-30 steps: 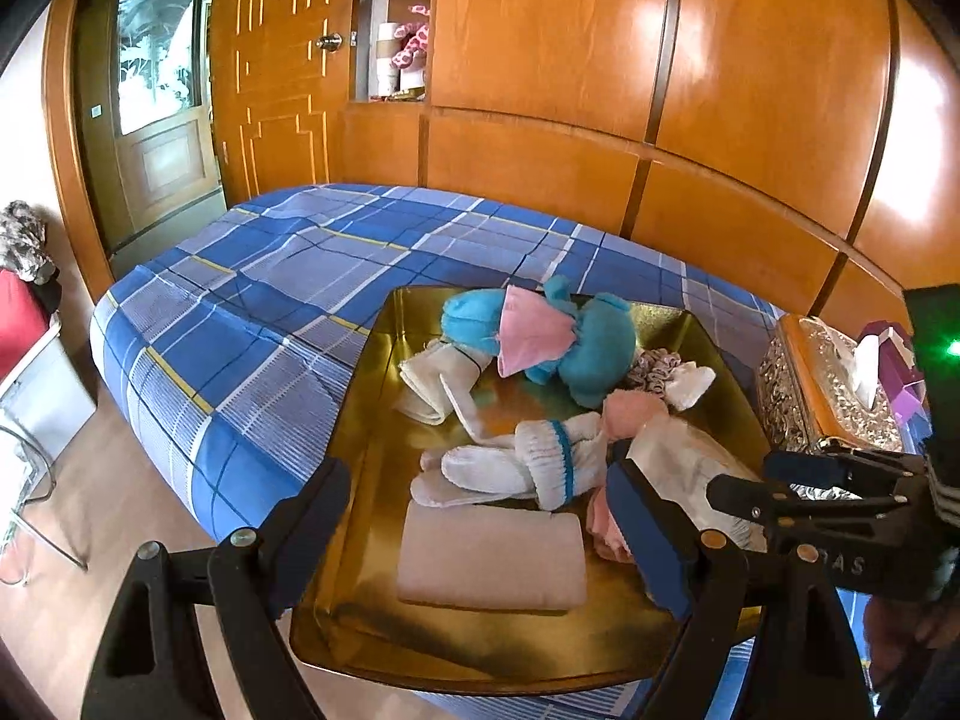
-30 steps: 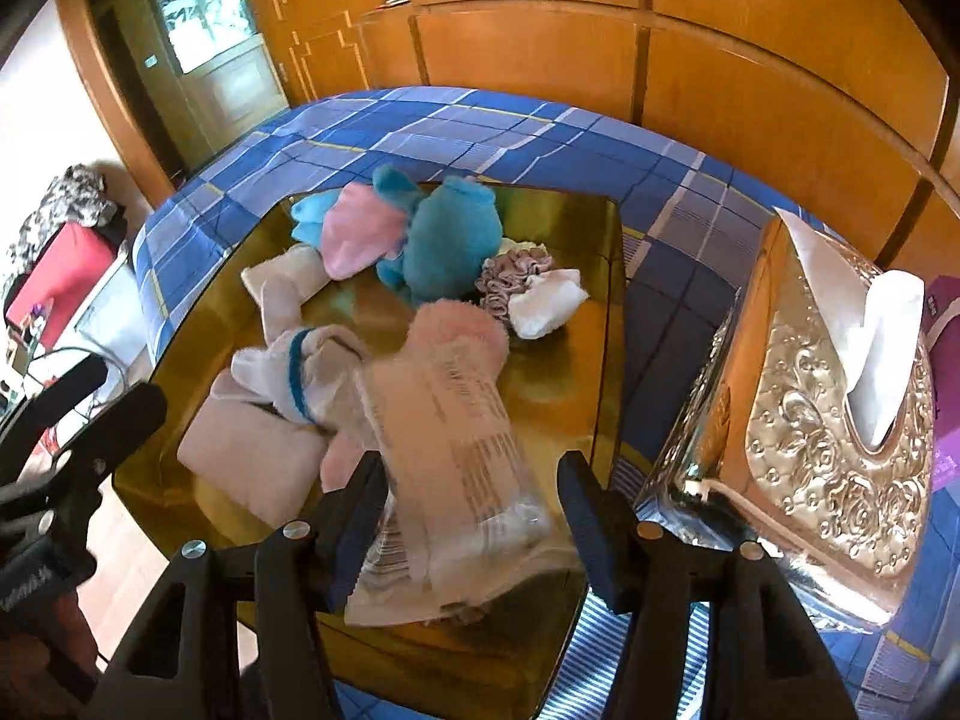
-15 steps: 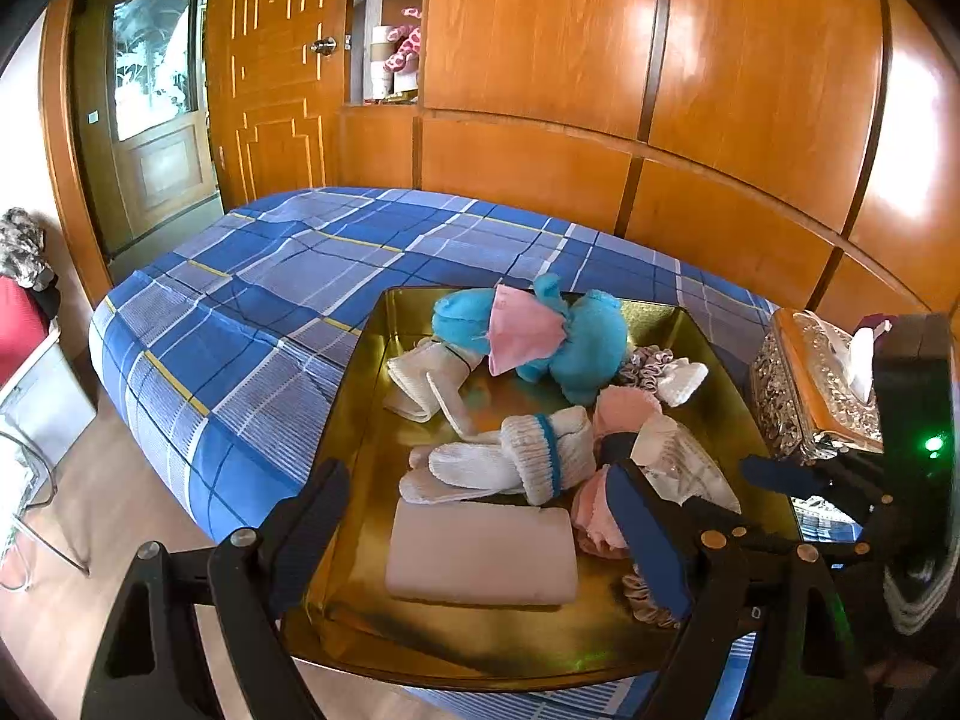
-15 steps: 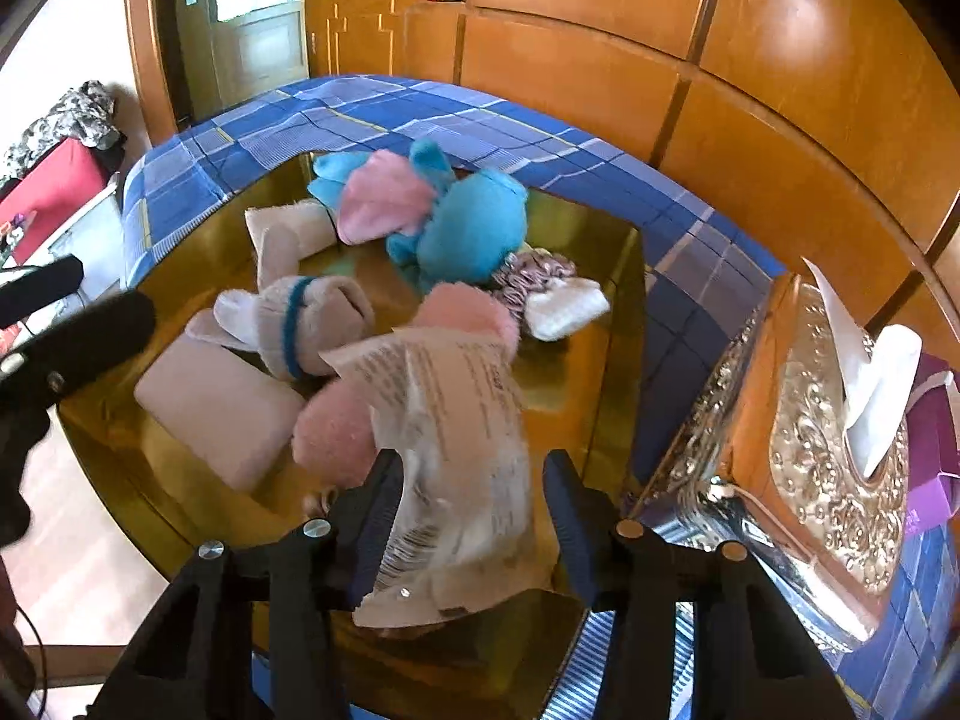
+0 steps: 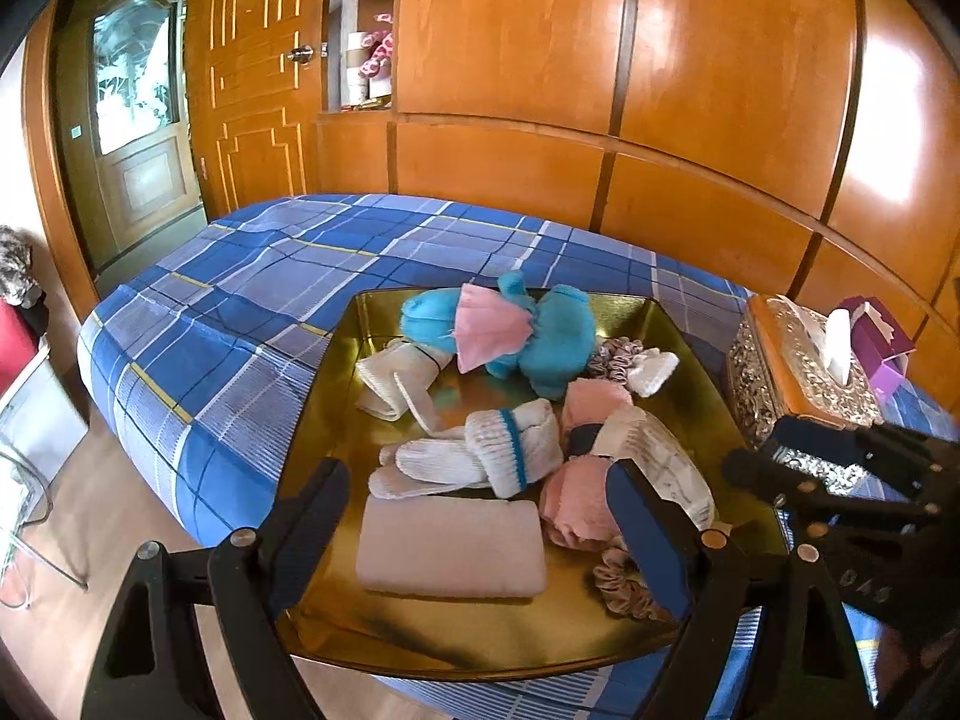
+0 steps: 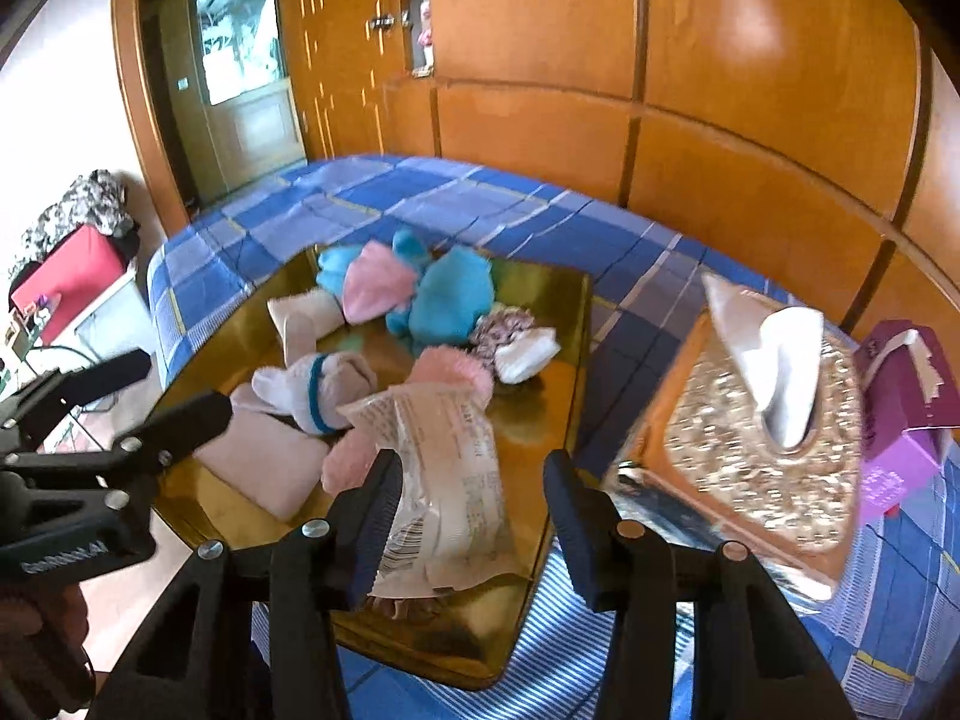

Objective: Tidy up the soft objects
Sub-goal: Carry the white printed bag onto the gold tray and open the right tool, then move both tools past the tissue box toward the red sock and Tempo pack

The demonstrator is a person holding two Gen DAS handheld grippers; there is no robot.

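My right gripper [image 6: 469, 461] sits nearest, angled down over the near right corner of the gold tray [image 6: 581, 360]. Its jaws have just been closing and stand about half open with the clear plastic packet [image 6: 444, 480] between them. The left pad lies against the packet's edge, but bare tray shows between the packet and the right pad, so I judge it bracketed, not yet clamped.

The packet's long axis runs away from me, barcode end near and the far end curling up and leaning left toward the rolled white sock [image 6: 318, 384]. I straddle its short width so the pads can meet across the narrow side and the crinkly film does not fold.

My left gripper [image 5: 474, 474] hangs wide open and empty over the tray's near left edge, clear of my work, with the folded pink cloth [image 5: 450, 546] just beyond its fingers.

Further in, the packet rests on pink fluffy pieces [image 6: 450, 369]. Past them lie a scrunchie [image 6: 501, 330] and the blue plush toy [image 6: 444, 300] against the far rim.

The ornate tissue box [image 6: 750, 450] stands just right of the tray on the plaid bedcover [image 5: 240, 300].
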